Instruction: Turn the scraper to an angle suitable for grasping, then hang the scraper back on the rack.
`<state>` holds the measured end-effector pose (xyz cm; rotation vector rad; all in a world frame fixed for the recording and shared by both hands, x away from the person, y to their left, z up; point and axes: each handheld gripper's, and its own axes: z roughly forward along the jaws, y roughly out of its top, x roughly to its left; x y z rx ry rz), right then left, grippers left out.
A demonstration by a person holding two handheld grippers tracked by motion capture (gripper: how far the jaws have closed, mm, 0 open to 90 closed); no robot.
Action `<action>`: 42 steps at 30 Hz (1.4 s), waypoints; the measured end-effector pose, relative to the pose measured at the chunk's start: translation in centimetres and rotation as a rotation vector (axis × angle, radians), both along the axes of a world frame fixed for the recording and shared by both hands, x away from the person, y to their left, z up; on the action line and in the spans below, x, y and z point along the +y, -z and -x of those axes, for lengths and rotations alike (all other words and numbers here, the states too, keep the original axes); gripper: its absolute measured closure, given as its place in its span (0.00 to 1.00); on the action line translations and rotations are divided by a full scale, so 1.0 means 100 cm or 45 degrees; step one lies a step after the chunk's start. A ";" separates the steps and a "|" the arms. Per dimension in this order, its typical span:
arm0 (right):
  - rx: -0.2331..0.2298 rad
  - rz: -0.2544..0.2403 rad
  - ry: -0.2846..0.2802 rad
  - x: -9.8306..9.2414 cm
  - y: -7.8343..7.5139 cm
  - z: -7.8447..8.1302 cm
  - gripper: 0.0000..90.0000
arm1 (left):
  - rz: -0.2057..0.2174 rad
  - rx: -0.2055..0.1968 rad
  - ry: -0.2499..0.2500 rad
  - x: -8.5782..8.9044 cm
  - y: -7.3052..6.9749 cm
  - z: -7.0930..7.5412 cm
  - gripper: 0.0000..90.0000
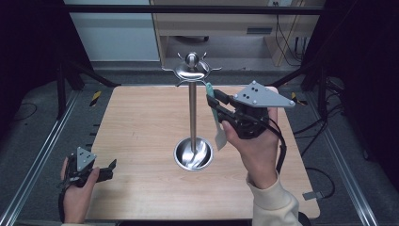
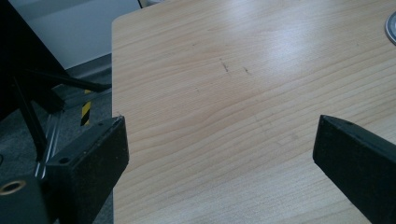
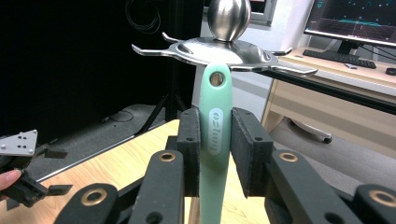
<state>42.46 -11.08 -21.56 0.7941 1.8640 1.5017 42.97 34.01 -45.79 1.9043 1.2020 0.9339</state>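
A mint-green spatula (image 3: 215, 135), with a pale flat blade (image 1: 219, 136) at its lower end, is held upright in the air above the wooden desk (image 1: 141, 141). The right gripper (image 1: 221, 107) has it clamped by the handle, both black pads pressed against the handle's sides. In the right gripper view the handle rises between the pads, and the round hanging hole (image 3: 216, 78) at its top sits just below the hooked top of a metal rack.

That utensil rack (image 1: 192, 113) stands near the middle of the desk: a round shiny base (image 1: 193, 154), a thin upright pole, and at the top a disc with curved hooks (image 3: 285, 70) spreading outward under a ball knob (image 3: 229, 16). In the high view the spatula hangs just to the right of the pole, its blade above the edge of the base. Whether the handle touches a hook cannot be told.

The person's right hand (image 1: 256, 146), in a cream sleeve, holds that gripper up from the near right side.

The left gripper (image 1: 112, 165) rests low at the desk's near left corner, well apart from the rack. Its jaws stand wide apart with nothing between them, bare wood showing in the gap.
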 end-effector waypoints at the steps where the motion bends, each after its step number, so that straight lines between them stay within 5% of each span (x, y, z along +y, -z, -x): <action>1: 0.000 -0.002 -0.001 0.000 0.000 0.000 0.82 | 0.001 0.000 0.000 0.000 0.000 0.000 0.04; 42: 0.021 -0.055 -0.021 0.007 0.006 -0.015 0.82 | -0.011 0.024 0.015 -0.002 0.002 -0.001 0.04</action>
